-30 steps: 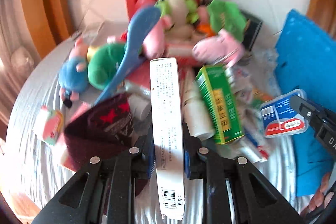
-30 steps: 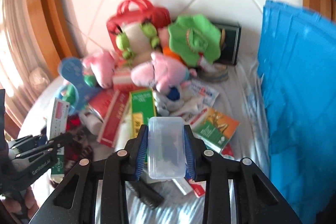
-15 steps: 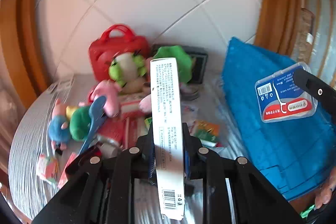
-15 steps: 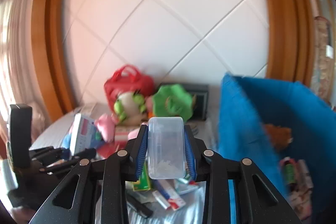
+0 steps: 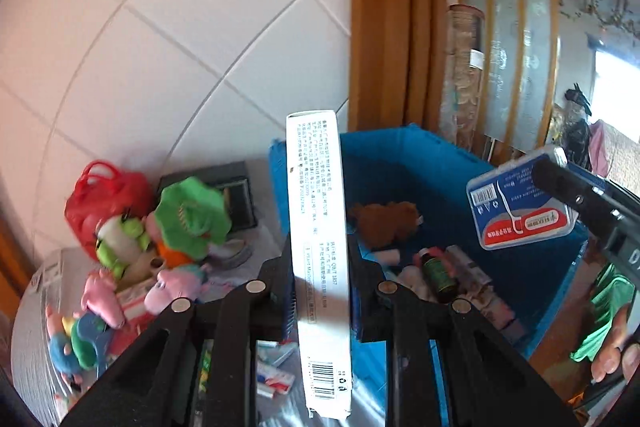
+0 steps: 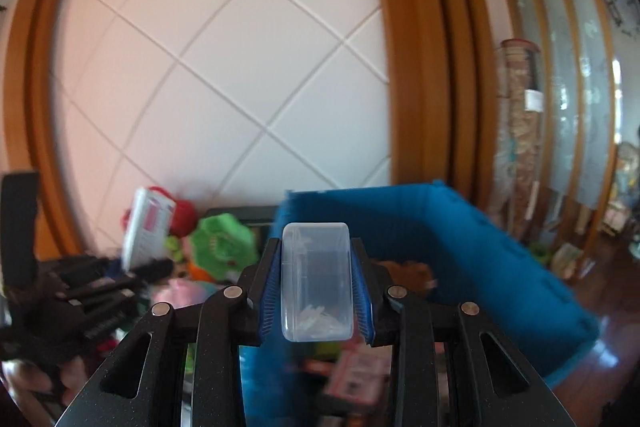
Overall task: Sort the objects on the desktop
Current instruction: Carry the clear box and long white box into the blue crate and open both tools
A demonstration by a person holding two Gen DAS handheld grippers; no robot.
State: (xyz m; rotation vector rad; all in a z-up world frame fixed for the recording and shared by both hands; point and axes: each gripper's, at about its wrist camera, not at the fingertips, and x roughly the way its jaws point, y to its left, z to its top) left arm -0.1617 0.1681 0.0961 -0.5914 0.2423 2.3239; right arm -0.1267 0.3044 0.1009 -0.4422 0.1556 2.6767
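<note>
In the left wrist view, the left gripper (image 5: 320,291) is grasping a long white carton (image 5: 320,251) between its fingers (image 5: 286,291). The carton is standing upright on its narrow side, with small printed text on its face and a barcode at its near end. It is hanging just in front of the near left corner of the blue crate (image 5: 416,163), above the crate's edge. Inside the crate a brown plush toy (image 5: 384,221) is lying, and next to it a dark green bottle (image 5: 438,273) and some small packets. On the right, the right gripper (image 5: 576,195) is holding a clear plastic box (image 5: 520,203) with a blue and red label over the open crate. A hand (image 5: 616,355) is showing at the lower right edge. To the left of the crate, on the grey worktop (image 5: 32,303), a red bag (image 5: 102,195), a green plush toy (image 5: 192,215) and pink plush toys (image 5: 176,285) are lying in a heap.

In the right wrist view, the right gripper (image 6: 316,287) is clamping the clear plastic box (image 6: 316,283) between its blue-padded fingers (image 6: 270,287); small white pieces are lying inside the box. The box is hanging in front of the blue crate (image 6: 480,239), over its near part. On the left, the left gripper (image 6: 100,283) is appearing blurred, holding the white carton (image 6: 146,231), which is tilting here
</note>
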